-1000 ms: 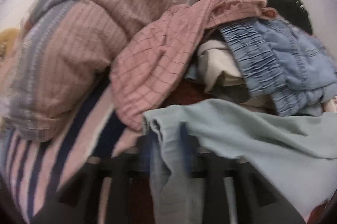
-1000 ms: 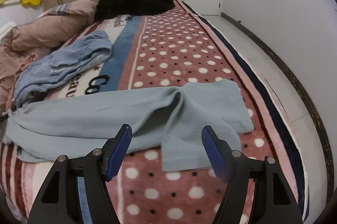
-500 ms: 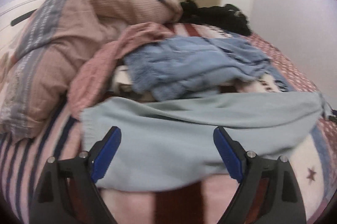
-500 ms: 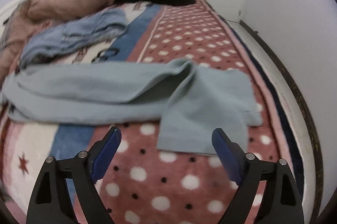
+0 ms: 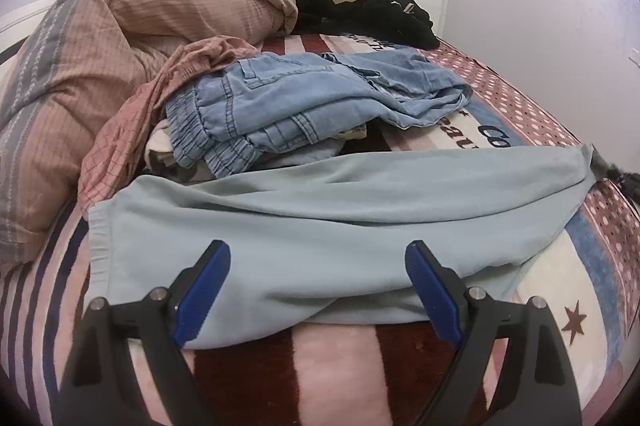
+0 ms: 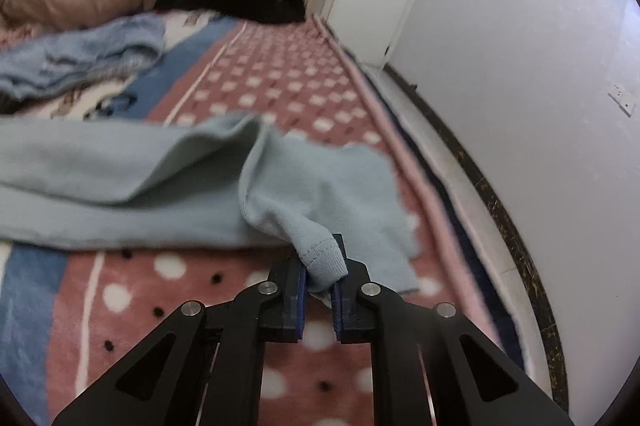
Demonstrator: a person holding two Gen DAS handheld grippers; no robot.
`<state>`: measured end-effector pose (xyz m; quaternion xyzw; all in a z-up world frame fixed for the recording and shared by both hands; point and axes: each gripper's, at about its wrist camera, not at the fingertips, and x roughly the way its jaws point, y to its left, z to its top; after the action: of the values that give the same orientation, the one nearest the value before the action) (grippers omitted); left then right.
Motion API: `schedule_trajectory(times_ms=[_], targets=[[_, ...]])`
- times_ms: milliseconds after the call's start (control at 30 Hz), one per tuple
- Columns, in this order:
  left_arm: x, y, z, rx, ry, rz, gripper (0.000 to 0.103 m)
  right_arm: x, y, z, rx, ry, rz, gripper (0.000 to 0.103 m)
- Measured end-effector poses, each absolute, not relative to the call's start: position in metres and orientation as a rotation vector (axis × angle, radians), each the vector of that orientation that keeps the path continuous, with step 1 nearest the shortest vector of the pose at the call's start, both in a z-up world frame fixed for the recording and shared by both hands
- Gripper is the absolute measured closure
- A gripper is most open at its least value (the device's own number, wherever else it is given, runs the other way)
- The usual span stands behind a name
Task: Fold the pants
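Light blue-grey pants [image 5: 328, 222] lie stretched across the bed, the elastic waistband at the left. My left gripper [image 5: 318, 286] is open and empty, its blue pads just over the near edge of the waist part. In the right wrist view the leg ends of the pants [image 6: 192, 178] lie on the dotted blanket. My right gripper [image 6: 320, 290] is shut on a hem corner of a pant leg [image 6: 324, 258] and lifts it slightly off the bed.
Blue denim pants [image 5: 312, 102] lie crumpled behind the light pants. A pink checked garment [image 5: 132, 114] and a striped duvet [image 5: 80, 66] are piled at the left. Black clothes [image 5: 368, 14] lie at the far end. The bed edge [image 6: 416, 178] runs along the right, by the floor and wall.
My left gripper let go of the waistband, opened and pulled back. My right gripper moved down to the leg hem and closed on it.
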<state>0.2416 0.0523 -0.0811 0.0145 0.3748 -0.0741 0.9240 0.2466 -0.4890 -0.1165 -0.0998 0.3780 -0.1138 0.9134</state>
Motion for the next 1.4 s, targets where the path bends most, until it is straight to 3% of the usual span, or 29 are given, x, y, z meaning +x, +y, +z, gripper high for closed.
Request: schedule_trajectory(times_ms=[233,367,667,733,800,867,1033,1233,1267,1300,1333,1367,1400], targets=[[0.244,0.055,-0.082,0.004,0.775,-0.155,0.016,0.235,-0.515,-0.038,-0.145,0.701,-0.206,0.099],[0.247,0.054,-0.082,-0.011,0.779,-0.158,0.016,0.255,-0.529,-0.014,-0.122,0.754,-0.211,0.099],[0.259,0.054,-0.09,0.013,0.797,-0.121,0.016,0.344,-0.574,-0.077,-0.047,0.998,-0.297,0.096],[0.264,0.057,-0.095,0.007,0.809,-0.11,0.016,0.357,-0.583,-0.102,-0.059,1.069,-0.336,0.077],[0.266,0.059,-0.098,0.0,0.815,-0.106,0.016,0.362,-0.588,-0.117,-0.099,1.098,-0.395,0.051],[0.267,0.06,-0.098,-0.007,0.814,-0.112,0.016,0.36,-0.592,-0.117,-0.096,1.05,-0.42,0.048],[0.258,0.057,-0.085,-0.028,0.772,-0.193,0.016,0.33,-0.569,-0.081,-0.09,0.899,-0.396,0.048],[0.253,0.036,-0.078,-0.038,0.795,-0.309,0.016,0.283,-0.463,-0.04,-0.014,0.793,0.01,0.048],[0.255,0.032,-0.08,-0.038,0.808,-0.325,0.016,0.28,-0.447,-0.041,-0.005,0.796,0.07,0.056],[0.257,0.03,-0.083,-0.041,0.824,-0.338,0.017,0.277,-0.426,-0.043,0.012,0.802,0.147,0.076],[0.259,0.029,-0.087,-0.049,0.838,-0.348,0.018,0.275,-0.408,-0.048,0.027,0.815,0.209,0.085],[0.262,0.028,-0.09,-0.055,0.849,-0.352,0.02,0.276,-0.391,-0.054,0.042,0.834,0.269,0.093],[0.266,0.027,-0.094,-0.06,0.863,-0.355,0.021,0.278,-0.374,-0.063,0.055,0.853,0.326,0.092]])
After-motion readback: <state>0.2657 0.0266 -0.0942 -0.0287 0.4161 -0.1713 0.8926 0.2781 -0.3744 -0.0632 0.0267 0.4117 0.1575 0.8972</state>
